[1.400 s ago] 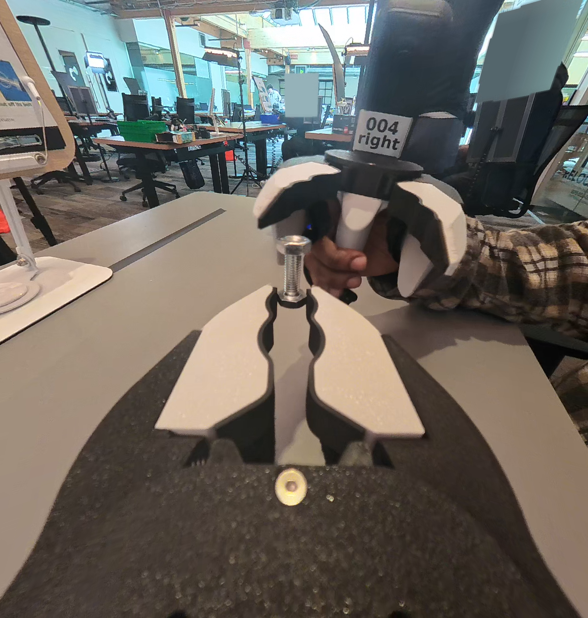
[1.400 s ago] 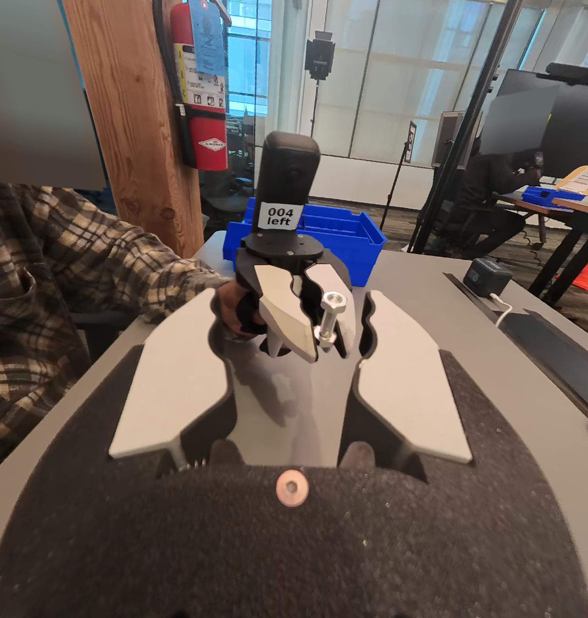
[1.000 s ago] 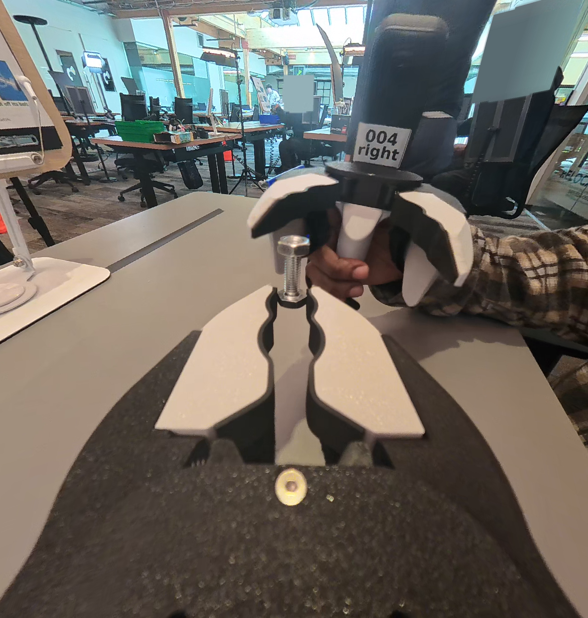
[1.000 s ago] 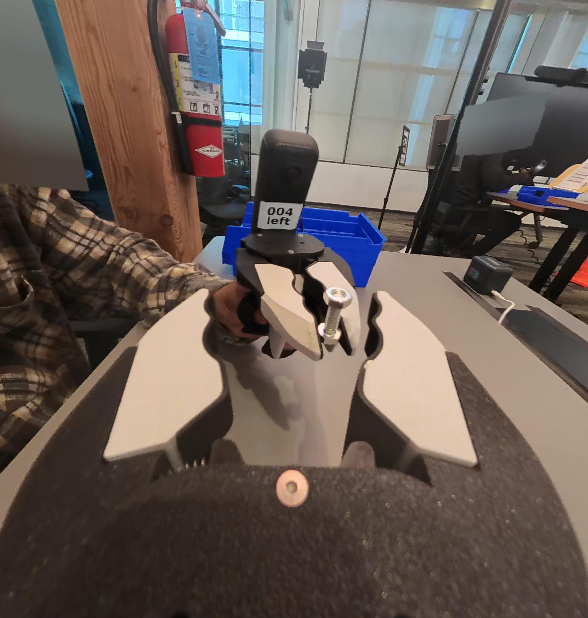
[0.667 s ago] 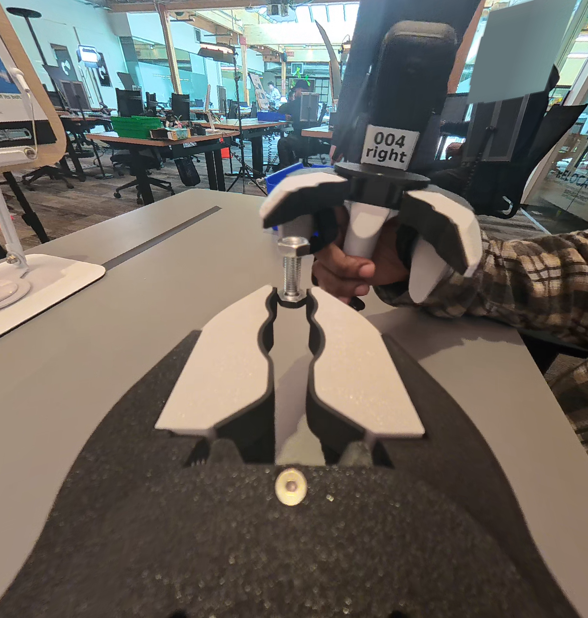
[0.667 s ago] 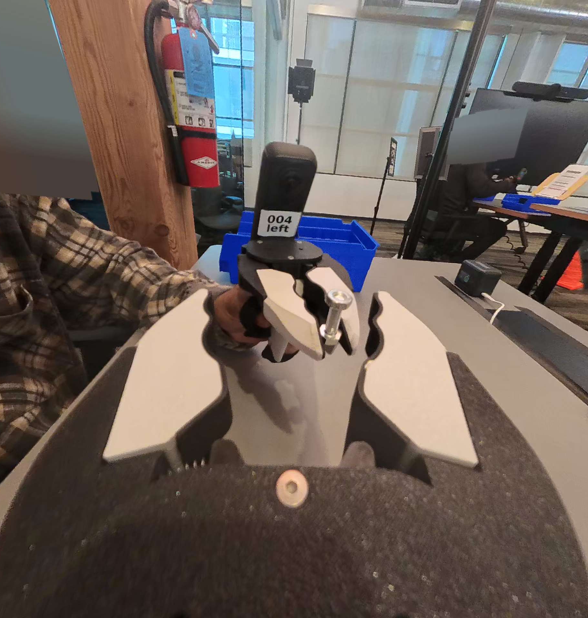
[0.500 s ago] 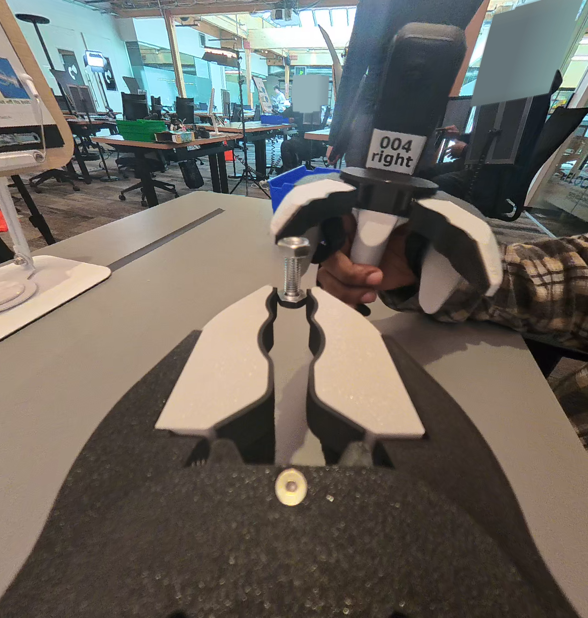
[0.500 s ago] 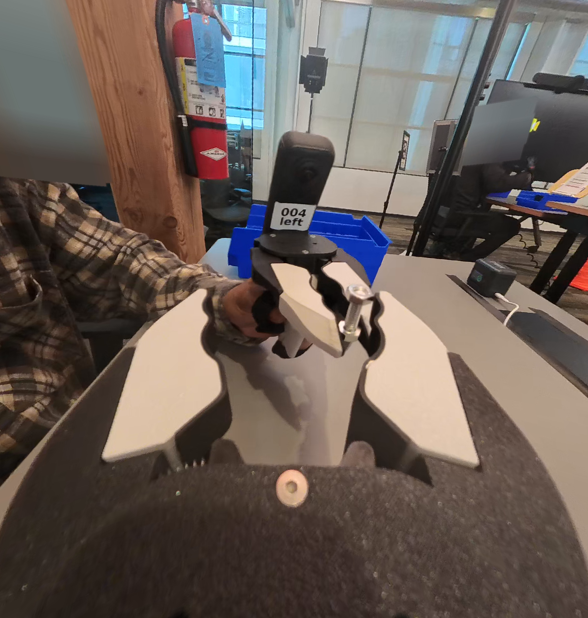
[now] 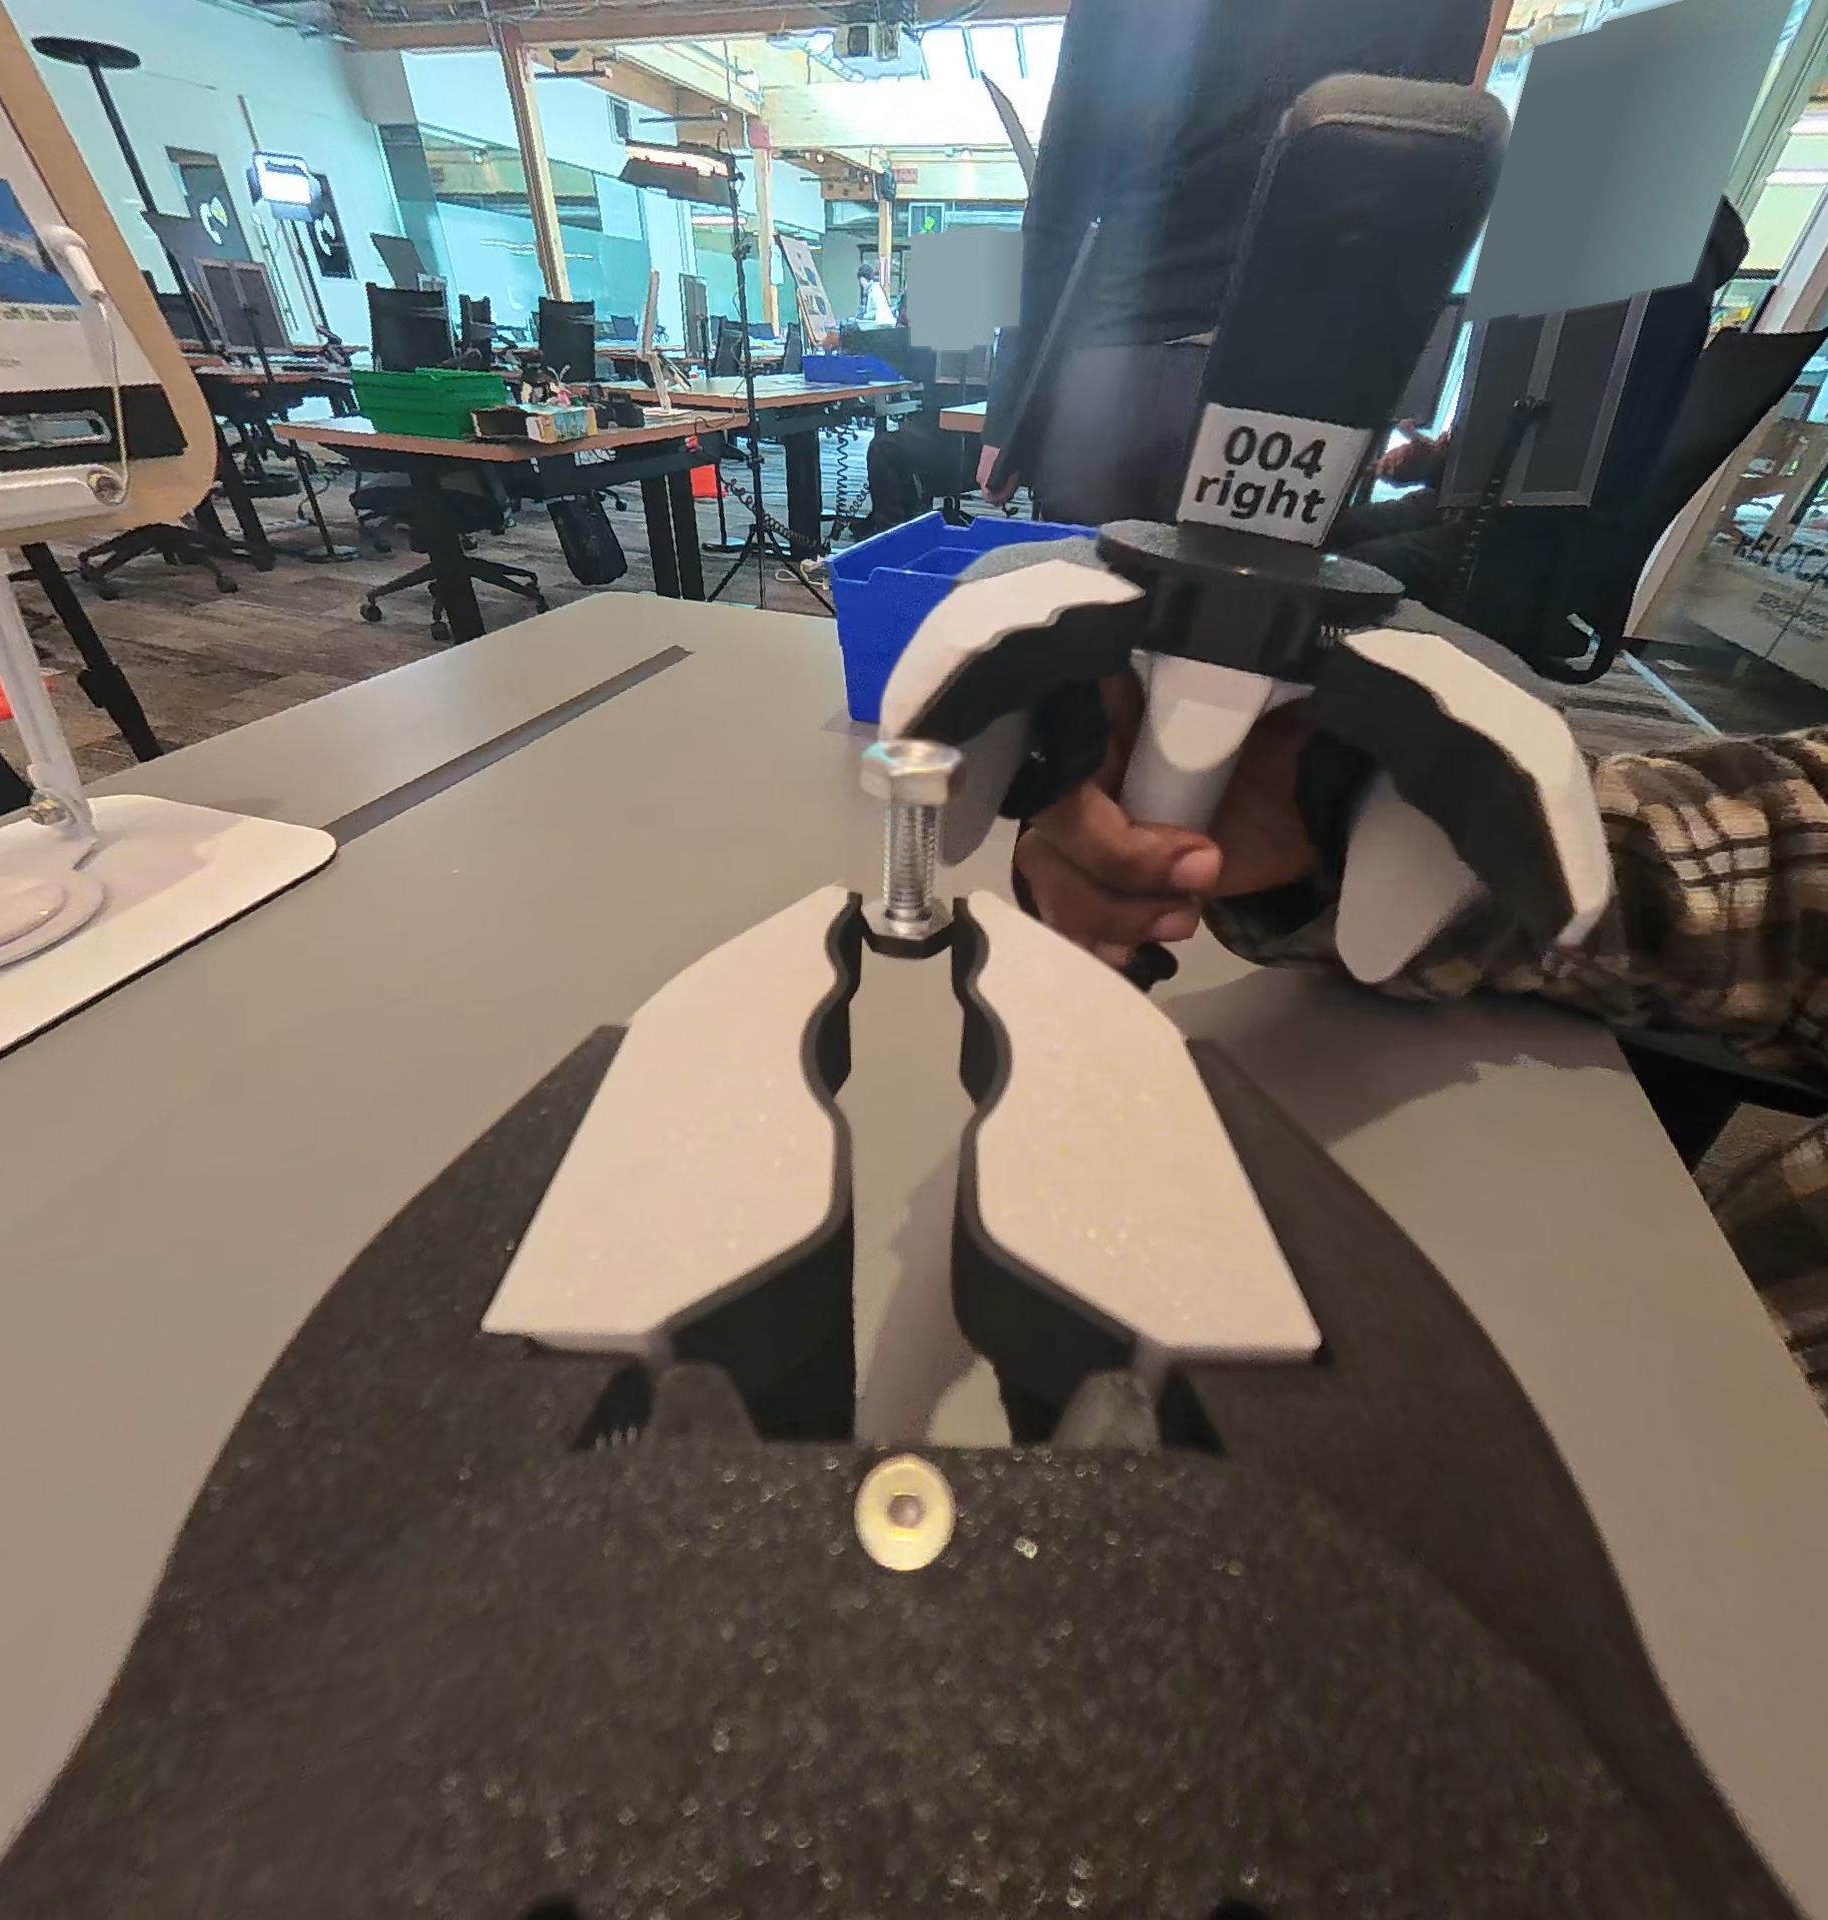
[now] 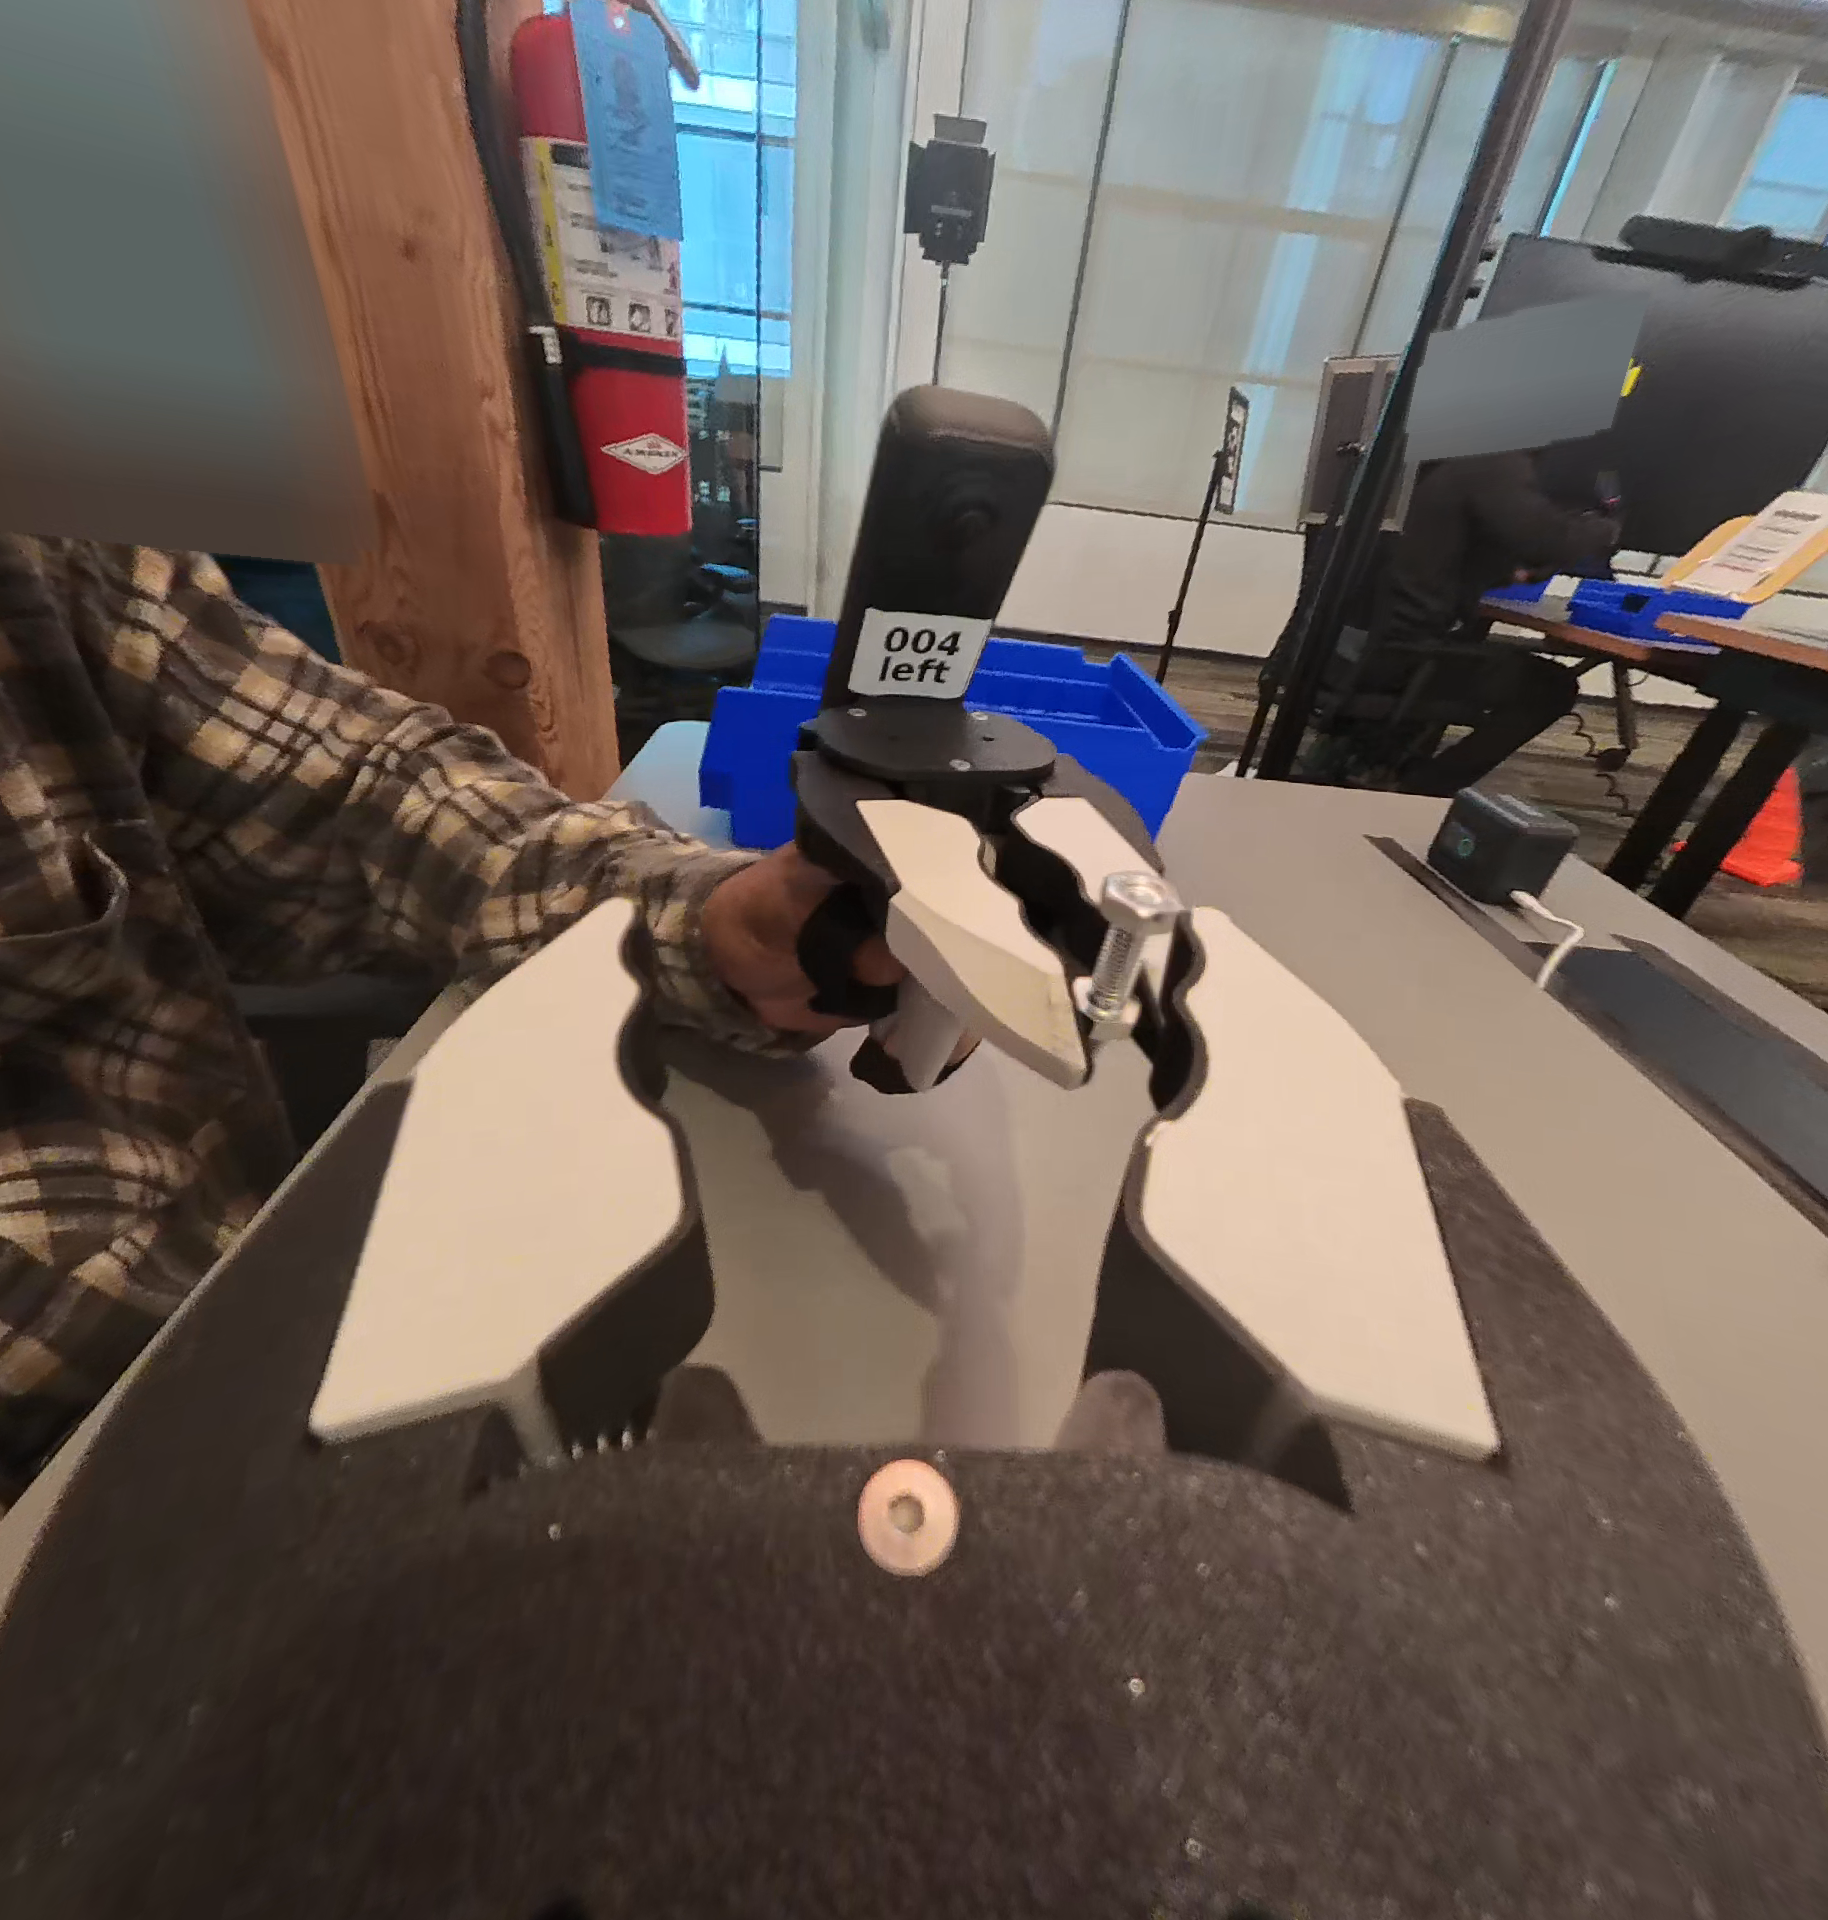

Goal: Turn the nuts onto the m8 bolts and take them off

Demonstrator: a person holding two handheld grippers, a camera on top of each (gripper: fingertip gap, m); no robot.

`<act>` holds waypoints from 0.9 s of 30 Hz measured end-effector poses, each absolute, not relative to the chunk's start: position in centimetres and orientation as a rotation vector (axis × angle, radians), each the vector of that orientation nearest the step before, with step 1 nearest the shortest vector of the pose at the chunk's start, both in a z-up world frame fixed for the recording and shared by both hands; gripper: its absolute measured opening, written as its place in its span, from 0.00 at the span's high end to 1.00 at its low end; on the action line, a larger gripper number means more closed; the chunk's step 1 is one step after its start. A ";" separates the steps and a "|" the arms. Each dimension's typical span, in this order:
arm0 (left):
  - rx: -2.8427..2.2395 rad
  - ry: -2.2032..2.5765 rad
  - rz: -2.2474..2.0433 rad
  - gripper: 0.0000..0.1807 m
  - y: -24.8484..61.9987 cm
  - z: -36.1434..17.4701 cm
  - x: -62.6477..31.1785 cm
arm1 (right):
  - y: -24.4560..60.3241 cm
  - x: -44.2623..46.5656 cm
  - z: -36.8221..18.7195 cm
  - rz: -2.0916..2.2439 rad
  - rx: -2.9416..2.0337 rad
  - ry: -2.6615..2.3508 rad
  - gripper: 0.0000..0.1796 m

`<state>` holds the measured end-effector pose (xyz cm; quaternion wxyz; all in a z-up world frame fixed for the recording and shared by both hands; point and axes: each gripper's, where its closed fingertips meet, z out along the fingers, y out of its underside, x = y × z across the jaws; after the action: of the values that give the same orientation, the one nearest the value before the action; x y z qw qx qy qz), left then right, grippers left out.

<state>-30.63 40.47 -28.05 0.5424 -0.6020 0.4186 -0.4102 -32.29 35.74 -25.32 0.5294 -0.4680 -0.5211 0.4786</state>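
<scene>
While the left gripper [image 9: 902, 920] pinches the nut [image 9: 902, 925] beneath the bolt [image 9: 911, 826], the right gripper [image 10: 910, 1023] gapes wide.

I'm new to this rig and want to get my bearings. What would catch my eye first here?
First, the silver bolt standing head-up, its nut pinched at the tips of the left gripper. Just beyond it, the right gripper is spread wide open over the grey table. A blue bin sits at the table's edge.

My left wrist camera looks forward along fingers, close over grey table [image 9: 266, 1039]. My right wrist camera faces opposite way. Both share bolt [image 9: 910, 842] [image 10: 1123, 951] and table middle.
</scene>
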 end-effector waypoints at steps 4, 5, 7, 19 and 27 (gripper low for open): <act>-1.430 1.006 -0.981 0.91 40.3 -28.2 -30.4 | 36.7 -32.5 -24.6 1.156 -1.118 -1.207 0.47; -1.426 1.007 -0.979 0.91 40.2 -28.2 -30.3 | 36.7 -32.9 -24.6 1.162 -1.116 -1.215 0.47; -1.422 1.003 -0.975 0.91 40.2 -28.0 -30.4 | 36.4 -33.4 -25.0 1.171 -1.120 -1.247 0.47; -1.414 1.006 -0.977 0.91 40.0 -27.8 -30.3 | 36.3 -33.5 -24.9 1.136 -1.120 -1.242 0.47; -1.420 1.003 -0.982 0.91 40.2 -27.9 -30.4 | 35.8 -32.3 -24.5 1.094 -1.113 -1.204 0.47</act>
<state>-30.36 40.16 -27.90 0.5416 -0.5978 0.4223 -0.4135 -32.26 35.81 -24.51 0.5524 -0.4706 -0.5091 0.4628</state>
